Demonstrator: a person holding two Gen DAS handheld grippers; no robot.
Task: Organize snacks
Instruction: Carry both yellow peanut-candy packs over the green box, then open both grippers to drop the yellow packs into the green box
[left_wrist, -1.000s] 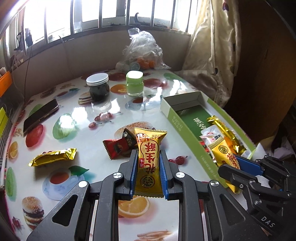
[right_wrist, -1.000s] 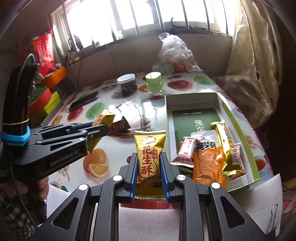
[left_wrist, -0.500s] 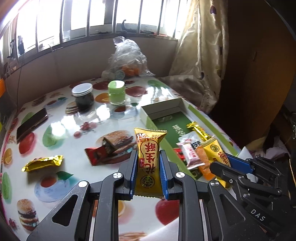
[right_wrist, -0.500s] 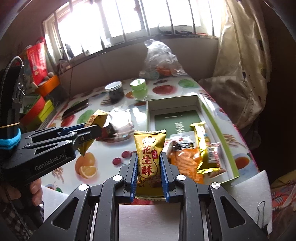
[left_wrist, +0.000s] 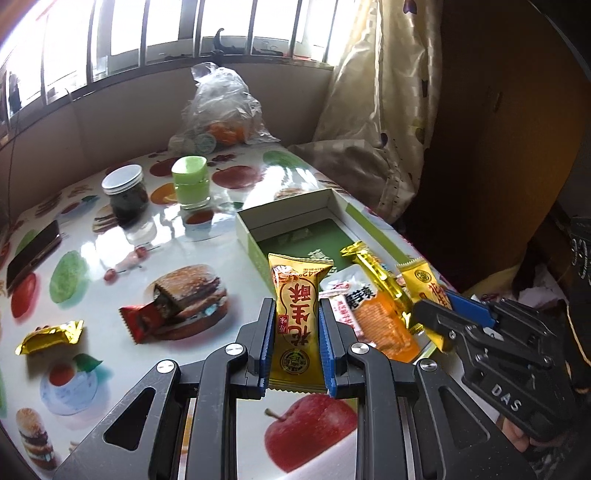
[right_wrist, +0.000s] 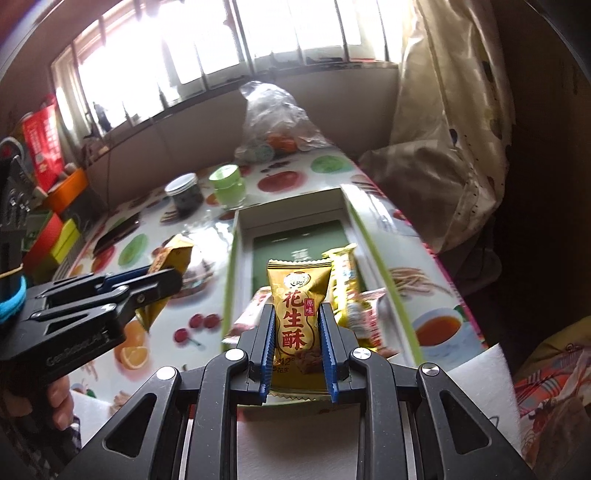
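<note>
1. The bench (left_wrist: 258, 177) is covered by a glossy cloth printed with fruit and burgers; its near edge is cut off by both views, and its left part is hidden behind the left gripper in the right wrist view.
2. One open box (left_wrist: 291, 218) is seen at the right side of the bench, close to the edge. Its far half is bare, leaving open room there; its near half is filled with a heap of snack packets (left_wrist: 373, 314), whose number cannot be made out.
3. Two jars are counted beyond the box: a dark jar (left_wrist: 125, 192) and a green jar (left_wrist: 190, 181), just beside each other.
4. Two yellow packets are held, one by each gripper. The left gripper (left_wrist: 297, 325) has its fingers closed on the left packet (left_wrist: 297, 314) above the bench, beside the box. The right gripper (right_wrist: 297, 328) has its fingers closed on the right packet (right_wrist: 297, 317) over the near end of the box.
5. Two loose snacks are left on the bench: a red packet (left_wrist: 142, 319) and a gold packet (left_wrist: 50, 336), well apart.
</note>
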